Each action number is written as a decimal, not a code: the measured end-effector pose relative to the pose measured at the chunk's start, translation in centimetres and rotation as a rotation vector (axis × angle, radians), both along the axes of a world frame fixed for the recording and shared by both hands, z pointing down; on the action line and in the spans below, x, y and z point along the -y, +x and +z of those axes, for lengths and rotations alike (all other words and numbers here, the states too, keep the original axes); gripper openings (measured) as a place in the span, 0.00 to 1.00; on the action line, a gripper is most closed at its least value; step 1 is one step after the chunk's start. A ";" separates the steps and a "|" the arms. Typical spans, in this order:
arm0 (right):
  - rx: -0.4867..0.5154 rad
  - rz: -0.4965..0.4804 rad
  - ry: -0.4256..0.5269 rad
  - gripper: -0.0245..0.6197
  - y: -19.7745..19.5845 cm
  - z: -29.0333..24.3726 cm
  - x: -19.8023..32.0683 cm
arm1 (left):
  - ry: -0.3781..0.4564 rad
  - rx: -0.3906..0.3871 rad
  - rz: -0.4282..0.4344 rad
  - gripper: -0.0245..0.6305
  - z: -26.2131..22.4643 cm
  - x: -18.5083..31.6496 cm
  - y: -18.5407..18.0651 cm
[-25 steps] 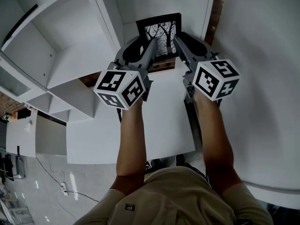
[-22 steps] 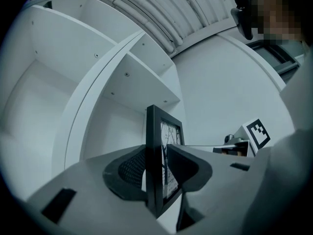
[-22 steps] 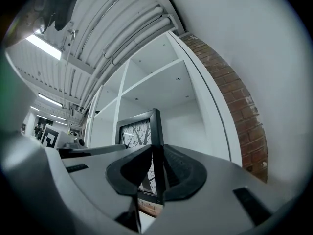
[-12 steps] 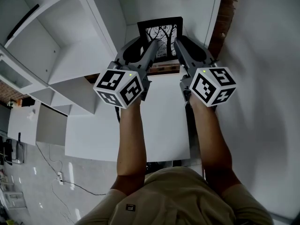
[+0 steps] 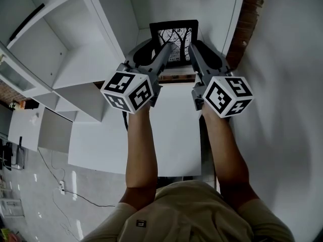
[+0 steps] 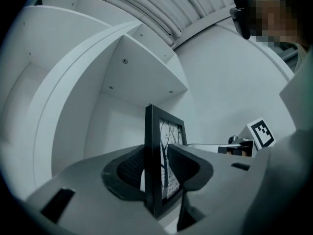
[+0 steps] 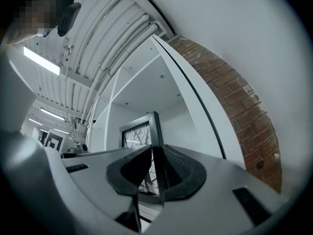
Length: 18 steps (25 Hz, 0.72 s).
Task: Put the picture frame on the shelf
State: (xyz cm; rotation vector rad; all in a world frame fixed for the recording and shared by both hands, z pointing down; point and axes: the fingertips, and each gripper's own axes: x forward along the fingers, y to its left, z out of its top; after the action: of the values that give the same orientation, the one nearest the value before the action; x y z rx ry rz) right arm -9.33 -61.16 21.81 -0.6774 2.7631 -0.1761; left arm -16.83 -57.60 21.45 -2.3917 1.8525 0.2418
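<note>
1. Against a second ago: picture frame [image 5: 174,40] in the same spot, at 12 o'clock from both hands. Same compartment of the white shelf [image 5: 108,29], just beside the brick wall [image 5: 250,14] at 2 o'clock.
2. Jaws of the left gripper [image 5: 160,48] just been opening, with the frame's left edge between them.
3. Now standing apart around that edge, with a sliver of light beside one pad. Seemingly no squeeze left, though contact at the other pad is hard to judge.
4. Right gripper [image 5: 195,48]: closed on the frame's right edge, a pad against each face.
5. Stands upright, long axis up and down, portrait-wise.
6. Tree print turned back toward 6 o'clock, facing the person.
7. Bottom edge hidden behind both grippers in the head view.
</note>
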 end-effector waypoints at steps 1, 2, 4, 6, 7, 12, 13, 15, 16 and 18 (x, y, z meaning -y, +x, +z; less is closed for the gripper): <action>0.002 0.000 -0.001 0.15 0.0 0.1 0.1 | -0.004 -0.003 -0.004 0.23 0.2 0.1 -0.1; 0.005 -0.003 0.001 0.15 0.1 0.3 0.1 | -0.006 -0.001 -0.015 0.23 0.4 0.2 -0.2; 0.012 -0.025 0.012 0.12 0.2 0.6 -0.7 | -0.011 0.028 -0.051 0.23 0.8 -0.1 -0.1; 0.014 -0.051 0.033 0.07 0.1 0.6 -2.2 | -0.021 0.073 -0.072 0.20 1.2 -0.6 0.3; 0.010 -0.057 0.042 0.07 -0.1 0.7 -2.8 | -0.026 0.088 -0.071 0.20 1.3 -0.7 0.6; -0.006 -0.061 0.050 0.06 -0.3 1.1 -2.6 | -0.028 0.102 -0.073 0.18 1.4 -0.7 0.6; -0.012 -0.062 0.054 0.06 -0.3 1.1 -2.6 | -0.027 0.103 -0.076 0.18 1.4 -0.7 0.5; -0.024 -0.070 0.063 0.06 -0.3 1.2 -3.0 | -0.027 0.105 -0.079 0.18 1.5 -0.7 0.5; -0.031 -0.075 0.065 0.06 -0.3 1.3 -3.1 | -0.027 0.105 -0.080 0.18 1.5 -0.7 0.5; -0.045 -0.084 0.065 0.06 -0.5 1.6 -3.3 | -0.027 0.104 -0.084 0.18 1.5 -0.8 0.5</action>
State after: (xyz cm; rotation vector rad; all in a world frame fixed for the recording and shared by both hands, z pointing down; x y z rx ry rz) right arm -9.87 -57.84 23.45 -0.5558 2.8289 -0.0889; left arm -16.32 -56.84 22.92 -2.2891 1.9154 0.0841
